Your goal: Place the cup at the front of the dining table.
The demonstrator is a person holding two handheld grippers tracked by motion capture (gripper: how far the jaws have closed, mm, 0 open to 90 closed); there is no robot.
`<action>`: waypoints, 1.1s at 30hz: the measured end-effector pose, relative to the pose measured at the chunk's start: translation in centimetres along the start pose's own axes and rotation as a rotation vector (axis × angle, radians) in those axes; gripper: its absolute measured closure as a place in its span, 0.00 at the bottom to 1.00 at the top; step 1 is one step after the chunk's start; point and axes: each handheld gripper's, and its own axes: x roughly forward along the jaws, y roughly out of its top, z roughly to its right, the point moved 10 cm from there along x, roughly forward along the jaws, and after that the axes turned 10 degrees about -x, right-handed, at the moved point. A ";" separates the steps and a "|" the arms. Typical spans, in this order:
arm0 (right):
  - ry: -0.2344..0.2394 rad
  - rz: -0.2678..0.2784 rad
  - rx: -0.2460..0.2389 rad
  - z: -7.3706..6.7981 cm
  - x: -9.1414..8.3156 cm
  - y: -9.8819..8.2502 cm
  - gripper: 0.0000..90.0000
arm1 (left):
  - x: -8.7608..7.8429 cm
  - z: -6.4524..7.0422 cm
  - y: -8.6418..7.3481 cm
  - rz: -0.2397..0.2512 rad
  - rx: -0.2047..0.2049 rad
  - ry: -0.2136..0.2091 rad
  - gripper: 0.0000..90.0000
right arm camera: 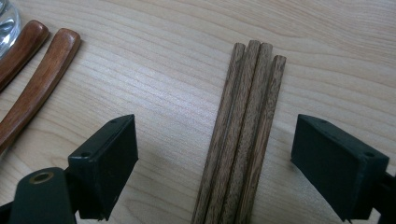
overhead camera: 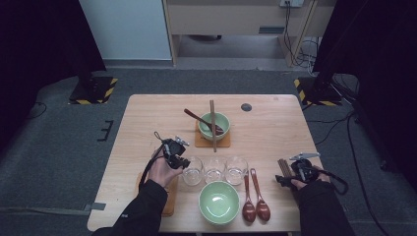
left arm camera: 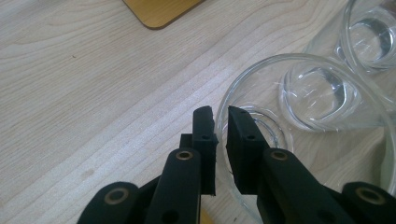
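Observation:
Three clear glasses stand in a row at the table's near middle. My left gripper point(overhead camera: 183, 163) is shut on the rim of the leftmost glass point(overhead camera: 193, 171). In the left gripper view one jaw sits inside and one outside the rim of that glass point(left arm camera: 299, 56), with the gripper point(left arm camera: 221, 122) pinching it. At the right, my right gripper point(overhead camera: 285, 177) stands open low over a bundle of dark wooden chopsticks point(overhead camera: 283, 167). In the right gripper view the chopsticks point(right arm camera: 247, 116) lie flat on the table between the wide-apart jaws of the gripper point(right arm camera: 217, 140), untouched.
A green bowl point(overhead camera: 219, 202) sits near the front edge with two brown spoons point(overhead camera: 254, 202) to its right. A second green bowl point(overhead camera: 214, 124) with a spoon and chopsticks across it stands on a coaster farther back. A wooden coaster point(overhead camera: 169, 196) lies under my left forearm.

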 end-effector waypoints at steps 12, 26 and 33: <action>-0.001 0.003 0.001 0.0 0.0 0.0 0.16 | -0.2 -0.2 0.1 0.005 -0.012 0.008 0.91; -0.001 0.002 -0.006 0.1 0.0 0.0 0.16 | -1.0 -0.7 0.2 0.028 -0.057 -0.005 0.93; -0.001 0.003 -0.003 0.1 0.0 0.0 0.16 | -1.7 -0.9 0.5 0.056 -0.072 -0.009 0.93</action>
